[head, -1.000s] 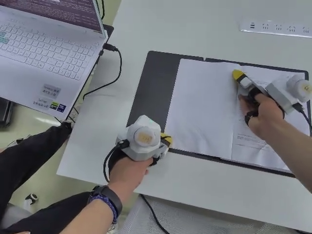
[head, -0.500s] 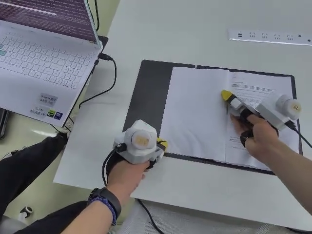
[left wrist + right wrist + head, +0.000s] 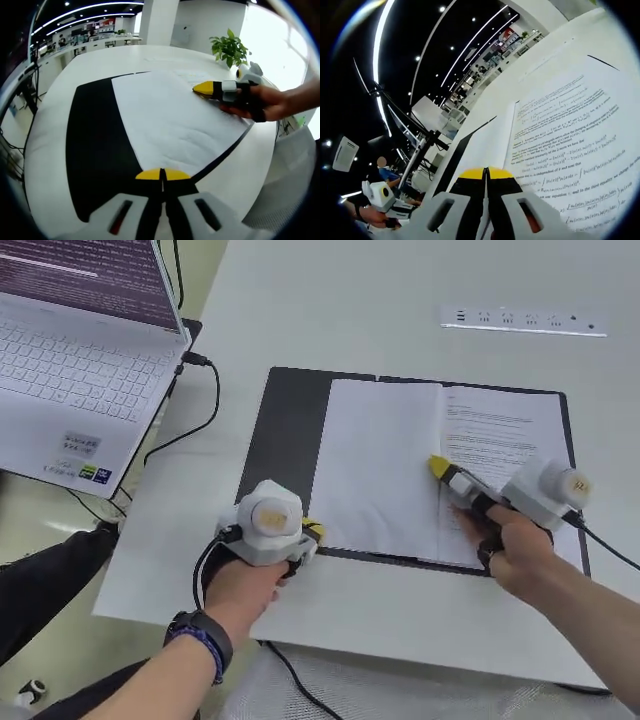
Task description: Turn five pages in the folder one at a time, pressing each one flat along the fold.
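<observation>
A flat black folder [image 3: 285, 430] is seen lying open on a smooth white table [image 3: 330, 300], near the middle of the head view. Its matte left cover is left bare. A blank page [image 3: 380, 465], white and faintly rippled, is spread beside the bare cover, and a printed page [image 3: 505, 435] of dense text is laid at three o'clock of it. The right gripper [image 3: 438, 467], white-bodied with yellow tips, is held by the right hand [image 3: 515, 545] and pointed toward ten o'clock. Its jaws are clenched together on nothing, and the tips are set down on the paper along the line where the two pages meet. The lower part of the printed page is covered by that hand. The left gripper [image 3: 312, 531] is held by the left hand [image 3: 240, 585] at seven o'clock of the folder. Its jaws are likewise pressed together and empty, with the tips rested on the black cover just beside the blank page's near edge. A dark wristband [image 3: 205, 635] is worn on that arm. An open white laptop [image 3: 70, 390] is placed at ten o'clock of the folder, and a thin black cable [image 3: 195, 405] is looped from its side across the table. A long white power strip [image 3: 520, 320] is laid at one o'clock.
</observation>
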### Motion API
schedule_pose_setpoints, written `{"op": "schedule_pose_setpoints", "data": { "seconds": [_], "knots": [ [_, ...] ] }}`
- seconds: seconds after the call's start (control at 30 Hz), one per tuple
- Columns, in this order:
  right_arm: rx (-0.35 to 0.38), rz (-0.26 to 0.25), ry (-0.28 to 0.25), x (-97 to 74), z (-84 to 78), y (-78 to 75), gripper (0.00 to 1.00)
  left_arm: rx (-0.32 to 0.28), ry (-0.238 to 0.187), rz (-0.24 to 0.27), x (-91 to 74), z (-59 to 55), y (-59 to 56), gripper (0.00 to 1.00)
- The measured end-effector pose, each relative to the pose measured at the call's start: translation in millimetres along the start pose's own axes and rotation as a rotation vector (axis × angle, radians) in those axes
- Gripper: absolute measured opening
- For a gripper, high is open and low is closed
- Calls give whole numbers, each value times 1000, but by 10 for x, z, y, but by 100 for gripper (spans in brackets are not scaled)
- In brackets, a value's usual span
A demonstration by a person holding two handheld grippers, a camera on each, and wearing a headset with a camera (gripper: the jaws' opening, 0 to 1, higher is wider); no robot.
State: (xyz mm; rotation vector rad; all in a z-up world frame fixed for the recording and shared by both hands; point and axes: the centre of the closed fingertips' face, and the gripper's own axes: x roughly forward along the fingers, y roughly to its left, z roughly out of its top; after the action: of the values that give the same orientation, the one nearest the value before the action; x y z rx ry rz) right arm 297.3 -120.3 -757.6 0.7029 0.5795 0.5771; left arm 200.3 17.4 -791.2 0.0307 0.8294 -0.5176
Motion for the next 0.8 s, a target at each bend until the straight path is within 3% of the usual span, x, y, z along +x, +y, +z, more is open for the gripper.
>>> {"op": "schedule_pose_setpoints", "data": {
  "seconds": [0.27, 0.63, 0.8],
  "knots": [
    [-1, 13, 20, -144, -157, 32, 0, 7, -6, -1, -5, -9, -9, 0],
    [-60, 48, 87, -333, -408, 120, 0, 9, -8, -3, -8, -13, -8, 0],
    [-82, 56, 105, -407, -495, 89, 0, 3, -7, -3, -8, -10, -8, 0]
  ]
}}
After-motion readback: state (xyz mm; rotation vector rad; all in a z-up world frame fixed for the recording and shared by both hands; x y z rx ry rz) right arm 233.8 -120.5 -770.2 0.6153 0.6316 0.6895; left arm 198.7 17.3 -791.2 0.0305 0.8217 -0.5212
